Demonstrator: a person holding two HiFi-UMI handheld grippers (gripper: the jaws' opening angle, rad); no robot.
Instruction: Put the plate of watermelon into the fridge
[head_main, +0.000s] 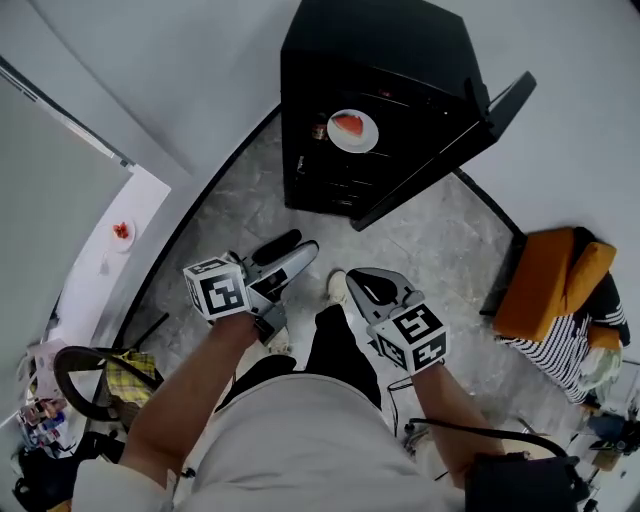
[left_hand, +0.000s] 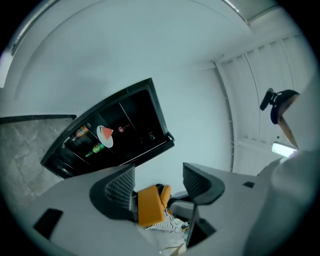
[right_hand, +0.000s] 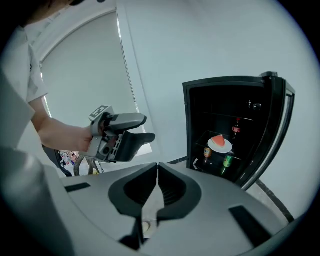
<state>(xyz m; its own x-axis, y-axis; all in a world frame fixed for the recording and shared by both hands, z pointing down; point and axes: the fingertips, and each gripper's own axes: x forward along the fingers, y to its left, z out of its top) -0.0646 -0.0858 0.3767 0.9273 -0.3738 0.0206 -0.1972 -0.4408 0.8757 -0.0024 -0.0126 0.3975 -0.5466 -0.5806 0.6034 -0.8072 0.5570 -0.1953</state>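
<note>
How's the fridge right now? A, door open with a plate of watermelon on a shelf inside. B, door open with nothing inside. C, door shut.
A: the fridge stands with its door open, and the plate of watermelon sits on a shelf inside.

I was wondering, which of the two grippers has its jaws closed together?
The right gripper: its jaws meet with nothing between them, whereas those of the left gripper stand apart, empty.
</note>
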